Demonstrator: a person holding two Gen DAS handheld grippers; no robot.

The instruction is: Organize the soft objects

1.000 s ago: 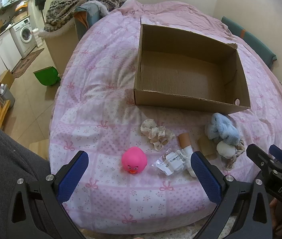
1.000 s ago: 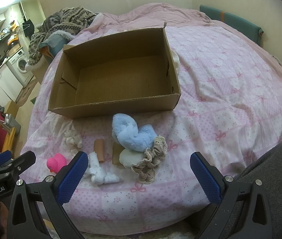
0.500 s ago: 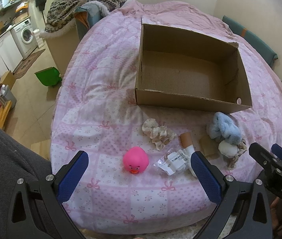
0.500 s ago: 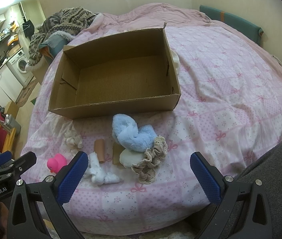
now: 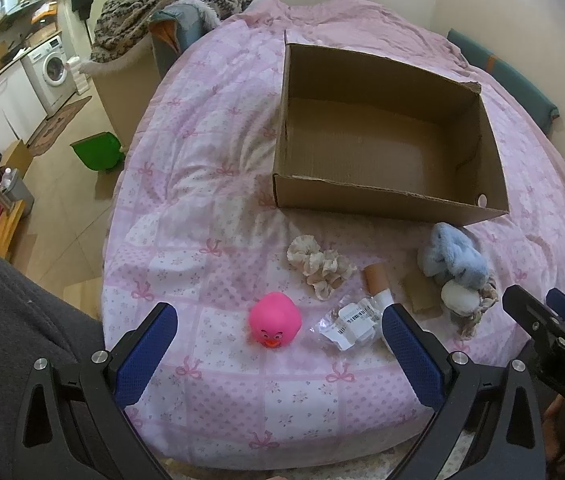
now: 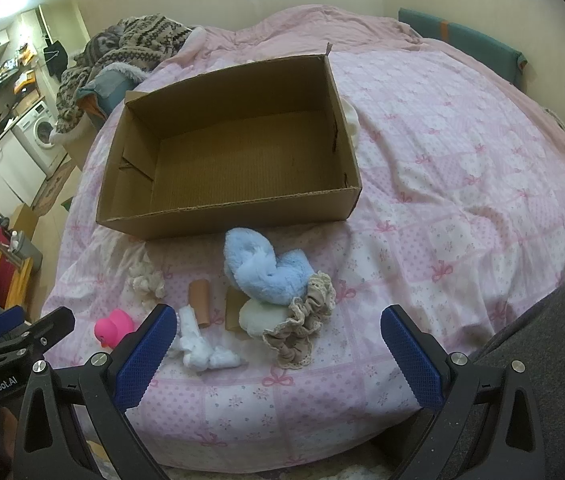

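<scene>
An empty cardboard box [image 5: 386, 200] [image 6: 242, 216] lies open on the pink bedspread. In front of it lie a pink rubber duck [image 5: 275, 319] [image 6: 113, 326], a cream scrunchie [image 5: 319, 266] [image 6: 147, 281], a blue fluffy toy [image 5: 453, 258] [image 6: 262, 268], a beige lace scrunchie [image 6: 302, 328], a pale round pad [image 6: 256, 316], a cardboard tube [image 5: 375, 277] [image 6: 199, 298] and a crinkled plastic packet [image 5: 348, 322] [image 6: 202, 346]. My left gripper [image 5: 278, 354] is open and empty, just short of the duck. My right gripper [image 6: 276, 354] is open and empty, near the lace scrunchie.
The bed [image 6: 462, 152] fills both views; its near edge is right under the grippers. A patterned blanket pile [image 5: 178, 0] sits at the far left corner. A green bin [image 5: 96, 154] stands on the floor to the left. A teal cushion [image 6: 462, 44] lies by the wall.
The left gripper has drifted slightly back and left, so the objects sit a little further right and lower. The right view is almost unchanged. Both grippers stay open.
</scene>
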